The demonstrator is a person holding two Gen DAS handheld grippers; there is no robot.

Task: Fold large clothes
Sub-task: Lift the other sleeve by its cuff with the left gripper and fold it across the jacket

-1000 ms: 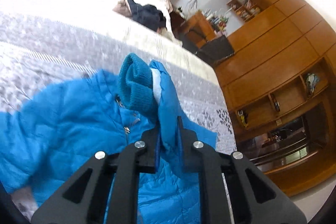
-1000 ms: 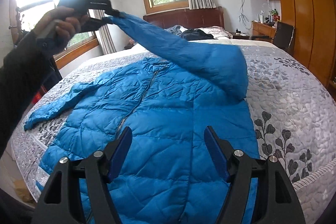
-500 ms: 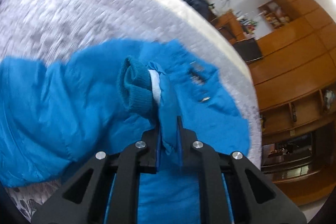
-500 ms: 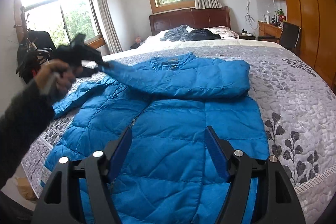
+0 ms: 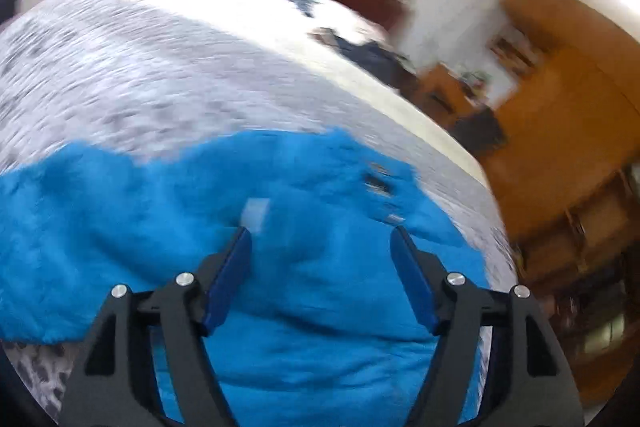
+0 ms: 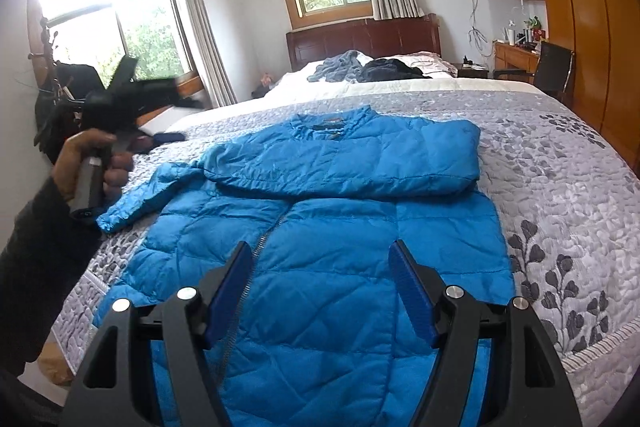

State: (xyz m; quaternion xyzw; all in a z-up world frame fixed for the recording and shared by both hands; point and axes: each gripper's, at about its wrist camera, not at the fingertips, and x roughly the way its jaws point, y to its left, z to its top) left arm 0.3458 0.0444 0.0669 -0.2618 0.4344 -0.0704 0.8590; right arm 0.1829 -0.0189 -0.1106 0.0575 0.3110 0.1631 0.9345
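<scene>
A blue quilted jacket (image 6: pixel 328 255) lies front-up on the bed, zipper down its middle. Its right sleeve (image 6: pixel 352 163) lies folded flat across the chest, and the other sleeve (image 6: pixel 136 203) stretches out to the left. My right gripper (image 6: pixel 321 267) hovers open above the jacket's lower front, holding nothing. My left gripper (image 5: pixel 321 251) is open over the blurred blue jacket (image 5: pixel 280 247), with nothing between its fingers; in the right wrist view the left gripper (image 6: pixel 168 119) is blurred, held by a hand (image 6: pixel 96 163) at the bed's left side.
A grey patterned bedspread (image 6: pixel 560 195) covers the bed. A grey garment (image 6: pixel 340 67) and a dark garment (image 6: pixel 388 71) lie near the wooden headboard (image 6: pixel 360 39). A desk with a chair (image 6: pixel 552 67) and wooden cupboards stand on the right. Windows are on the left.
My left gripper laid the sleeve across the jacket's chest, opened and let go, then drew back to the left. The right gripper stayed open in place.
</scene>
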